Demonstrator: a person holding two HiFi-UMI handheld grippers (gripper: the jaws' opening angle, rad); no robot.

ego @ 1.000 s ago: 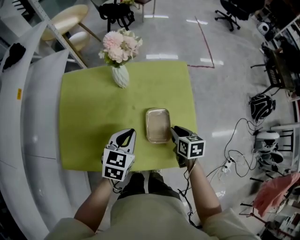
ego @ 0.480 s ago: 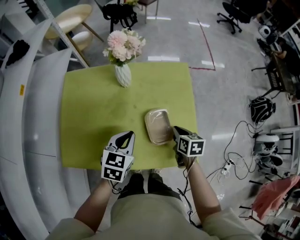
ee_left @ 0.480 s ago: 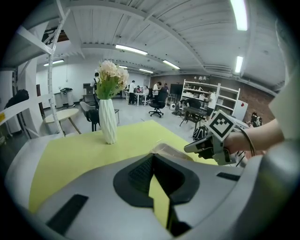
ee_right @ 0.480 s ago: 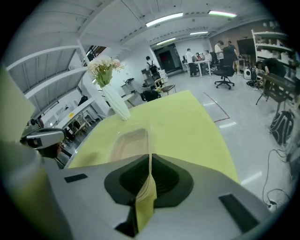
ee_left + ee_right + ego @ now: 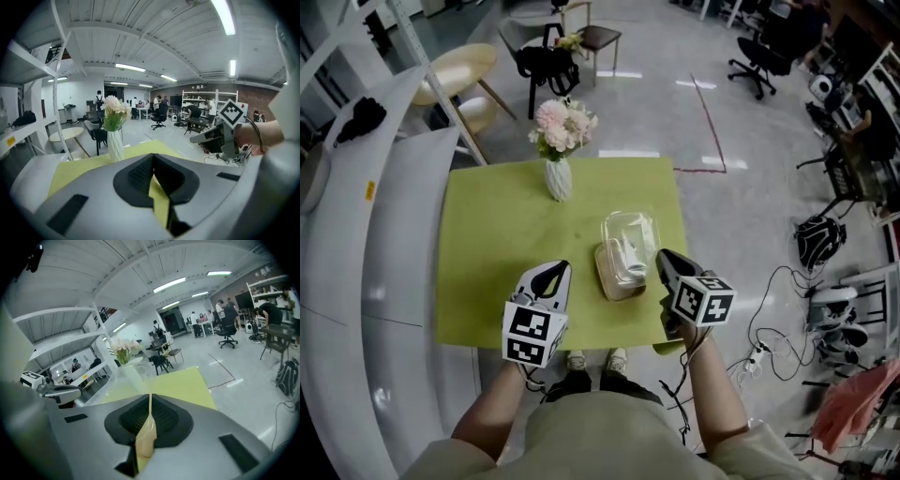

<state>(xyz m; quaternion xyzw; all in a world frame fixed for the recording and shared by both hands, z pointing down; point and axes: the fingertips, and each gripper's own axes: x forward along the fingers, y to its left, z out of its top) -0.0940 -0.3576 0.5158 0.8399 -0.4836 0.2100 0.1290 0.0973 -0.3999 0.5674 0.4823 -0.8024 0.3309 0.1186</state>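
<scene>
The right gripper [image 5: 666, 262] is clenching one edge of the clear lid [image 5: 630, 230], which is standing tilted up above the beige box [image 5: 615, 279]. The box is resting on the green table [image 5: 487, 253], toward its right side and near the person's edge. The left gripper [image 5: 548, 274], jaws pressed together on nothing, is hovering over the table's near edge, apart from the box on its left. A white vase [image 5: 559, 178] of pink flowers [image 5: 564, 120] is standing at the far edge.
</scene>
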